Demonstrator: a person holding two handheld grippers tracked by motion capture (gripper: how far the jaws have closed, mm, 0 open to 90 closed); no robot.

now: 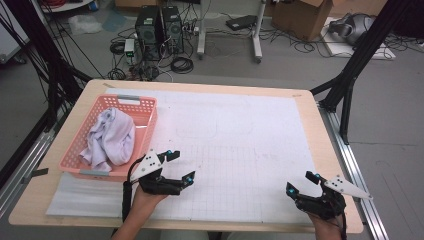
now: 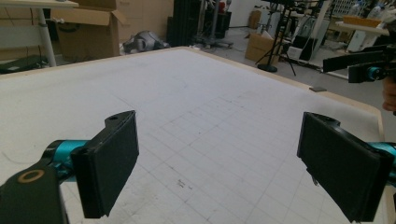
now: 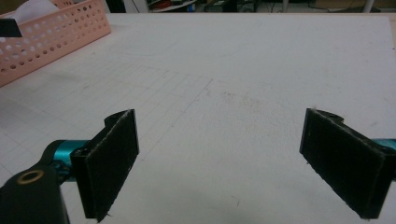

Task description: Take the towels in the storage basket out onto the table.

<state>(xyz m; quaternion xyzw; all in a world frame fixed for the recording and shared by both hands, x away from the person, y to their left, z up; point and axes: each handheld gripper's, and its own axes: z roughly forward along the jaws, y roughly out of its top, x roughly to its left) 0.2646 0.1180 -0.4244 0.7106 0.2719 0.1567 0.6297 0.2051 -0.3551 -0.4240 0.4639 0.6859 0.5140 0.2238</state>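
Left gripper (image 1: 181, 166) spread wide, empty, at 3 o'clock of pink perforated plastic basket (image 1: 90, 134); right gripper (image 1: 302, 182) likewise, over white gridded bench (image 1: 250, 150).

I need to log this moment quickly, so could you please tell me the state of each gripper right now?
Left gripper: open, jaws wide apart, holding nothing.
Right gripper: open, jaws wide apart, holding nothing.

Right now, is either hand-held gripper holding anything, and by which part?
Nothing is held. The left hand-held gripper and the right hand-held gripper are both open over the white mat; the cloth lies in the pink basket.
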